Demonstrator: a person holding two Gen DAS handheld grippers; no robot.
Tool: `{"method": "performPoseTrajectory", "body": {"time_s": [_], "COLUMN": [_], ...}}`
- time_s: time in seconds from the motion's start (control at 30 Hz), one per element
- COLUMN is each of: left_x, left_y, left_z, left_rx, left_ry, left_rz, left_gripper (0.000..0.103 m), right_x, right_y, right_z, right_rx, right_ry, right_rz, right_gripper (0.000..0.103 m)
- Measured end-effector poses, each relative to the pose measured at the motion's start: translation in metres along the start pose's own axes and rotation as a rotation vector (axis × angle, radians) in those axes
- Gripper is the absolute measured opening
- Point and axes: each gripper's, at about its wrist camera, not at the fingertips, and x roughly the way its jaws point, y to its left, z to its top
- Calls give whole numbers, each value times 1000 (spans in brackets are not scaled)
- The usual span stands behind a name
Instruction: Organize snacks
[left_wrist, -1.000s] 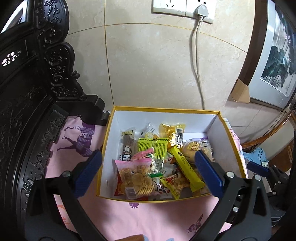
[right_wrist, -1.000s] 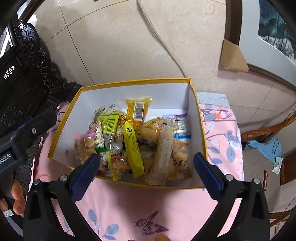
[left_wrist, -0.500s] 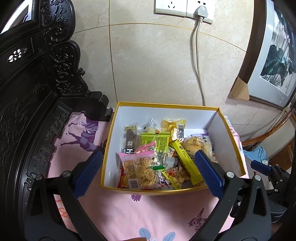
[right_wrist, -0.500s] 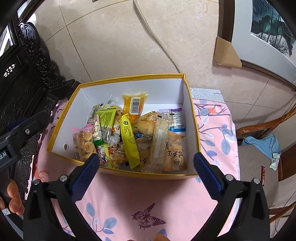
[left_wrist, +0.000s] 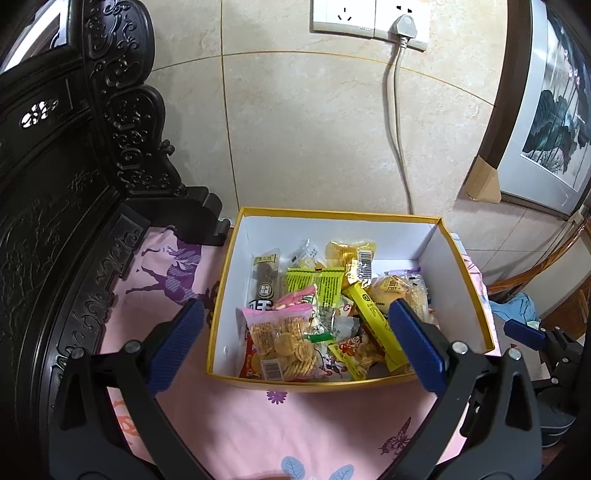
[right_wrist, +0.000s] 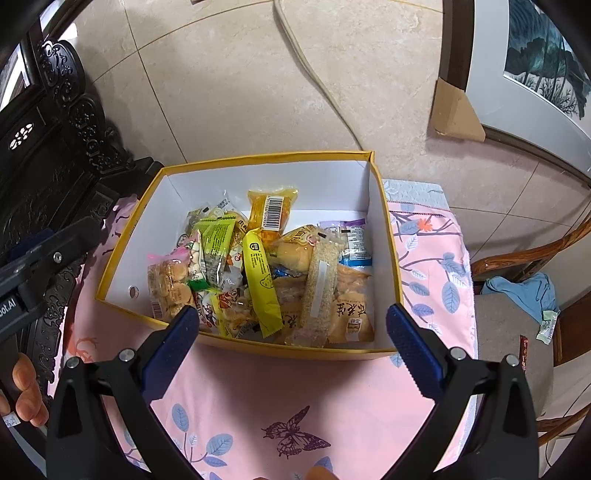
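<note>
**Both grippers wide open in front of the snack box**

Nearest to you, your left gripper (left_wrist: 295, 328) hangs with its blue pads far apart and nothing between them; in its own view they frame the near wall of the box. Your right gripper (right_wrist: 293, 338) is spread just as wide and is equally empty, its pads also sitting over the box's near rim. At the left edge of the right wrist view, your hand (right_wrist: 22, 391) shows beneath the left tool's black body.

Under both lies the pink cloth (right_wrist: 258, 398), printed with leaves and a butterfly.

On it stands the box (right_wrist: 255, 349), white inside with a yellow rim, open at the top, its back wall near the tiled wall. The snacks are heaped loosely inside.

- The biscuit bag (left_wrist: 282, 341), pink-topped, lies at the near left, its barcode end toward you.
- The yellow stick pack (right_wrist: 260, 280) runs lengthwise from the far middle toward the near rim, slanting slightly right as it nears you.
- The sesame bar (right_wrist: 320, 291) lies just right of it, also pointing near to far, resting on an orange packet (right_wrist: 351, 310).
- The green packet (left_wrist: 316, 286) sits behind the biscuits.
- Farthest back, a yellow barcode packet (right_wrist: 271, 208) stands lengthwise toward the back wall.

Beyond, a white cable (left_wrist: 397, 122) drops from a wall socket (left_wrist: 369, 18).
</note>
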Motion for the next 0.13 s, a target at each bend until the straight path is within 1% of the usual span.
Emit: {"method": "performPoseTrajectory", "body": {"time_s": [0.13], "left_x": [-2], "left_y": [3], "left_z": [0], "left_rx": [4], "left_ry": [-3], "left_rz": [7], "left_gripper": [101], "right_x": [-2], "right_y": [1], "right_z": [0], "right_rx": [-6], "right_ry": [-5], "right_rz": [1], "right_gripper": [102]}}
